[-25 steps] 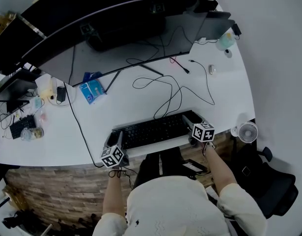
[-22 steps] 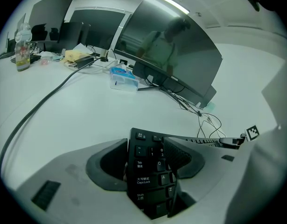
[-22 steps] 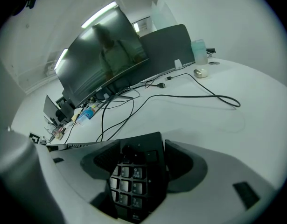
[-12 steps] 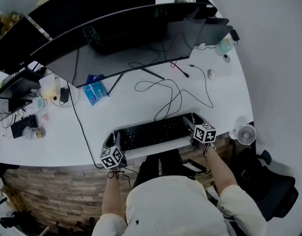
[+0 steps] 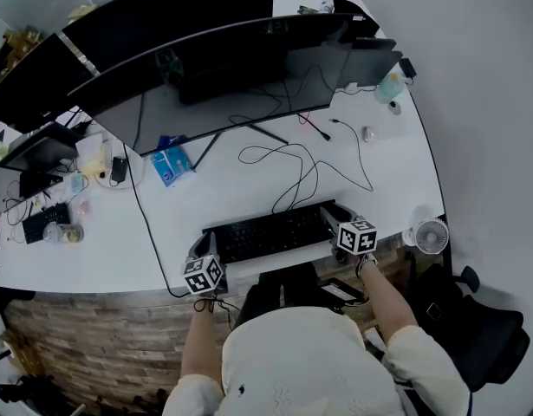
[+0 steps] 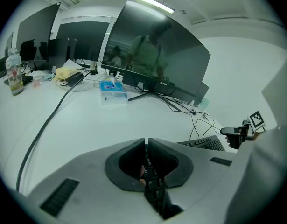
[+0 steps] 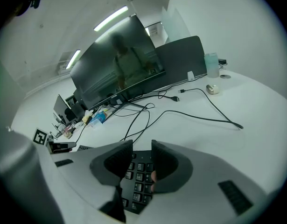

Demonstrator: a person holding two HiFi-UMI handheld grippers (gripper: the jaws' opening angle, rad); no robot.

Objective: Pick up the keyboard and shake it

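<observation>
A black keyboard (image 5: pixel 270 230) lies lengthwise along the white desk's (image 5: pixel 249 189) front edge, its cable running back toward the monitor. My left gripper (image 5: pixel 201 250) is at its left end. In the left gripper view its jaws (image 6: pixel 146 141) have just been closing and now pinch the keyboard's edge (image 6: pixel 152 185). My right gripper (image 5: pixel 335 221) is at the right end. In the right gripper view (image 7: pixel 142 146) its pads clamp the key rows (image 7: pixel 138 178). The far gripper shows in each gripper view, the right one (image 6: pixel 236 133) and the left one (image 7: pixel 59 146).
A wide curved monitor (image 5: pixel 214 68) spans the back of the desk, with loose black cables (image 5: pixel 301 163) in front of it. A blue packet (image 5: pixel 169 163) lies at the left. A small fan (image 5: pixel 431 235) stands at the right edge, and a second keyboard (image 5: pixel 36 224) at the far left.
The left jaws have closed on the keyboard's left end. Both grippers and the keyboard have come up a little from the desk.
</observation>
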